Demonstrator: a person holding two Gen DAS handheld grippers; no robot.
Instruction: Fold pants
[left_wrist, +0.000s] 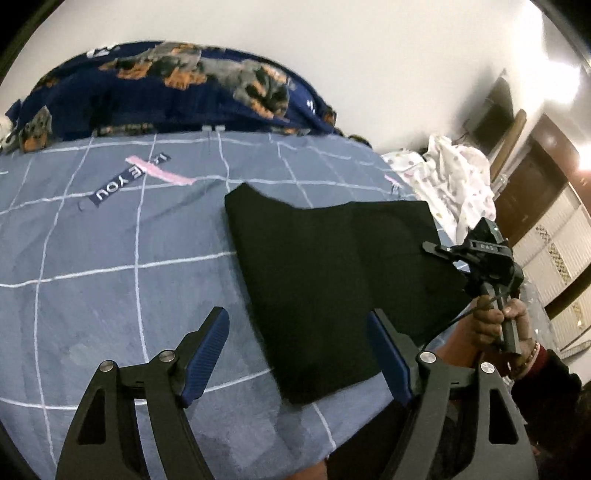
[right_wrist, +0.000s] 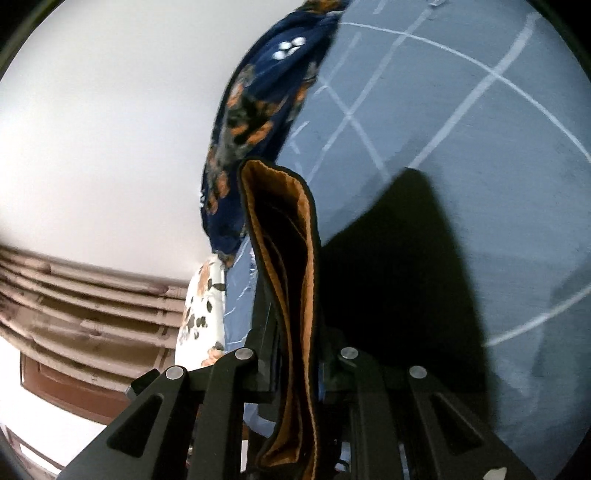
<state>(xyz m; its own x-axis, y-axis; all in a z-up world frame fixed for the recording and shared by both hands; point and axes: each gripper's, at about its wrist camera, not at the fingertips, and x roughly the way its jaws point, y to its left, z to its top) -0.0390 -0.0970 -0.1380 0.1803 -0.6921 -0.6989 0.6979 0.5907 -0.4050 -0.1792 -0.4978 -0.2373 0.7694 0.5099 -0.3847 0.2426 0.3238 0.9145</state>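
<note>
Covering most of both views, the bed is the work surface: a wide, flat mattress w/ a blue-grey sheet crossed by thin white lines, soft and lightly creased. It gives room to spread fabric and press folds flat, which is prob why the job is done here.

Behind it, a navy blanket w/ orange and grey print is bunched along the wall, out of the way. A white spotted cloth sits crumpled at the bed's far right edge, also clear of the work area.

The pants lie on the sheet near the front right part of the bed: black, matte, already folded down to a compact slab w/ a fairly straight left edge and a notched far edge. One end is lifted off the bed. In the right wrist view that end shows stacked layers w/ a tan fuzzy lining, thick and plush, so the fold looks bulky and may spring back.

The right gripper is closed on that thick layered edge, holding it upright, likely to carry it over for another fold. The left gripper hovers above the near edge of the pants, jaws spread wide, holding nothing; its blue ribbed pads are bare, prob ready to pin or pinch the fabric.
</note>
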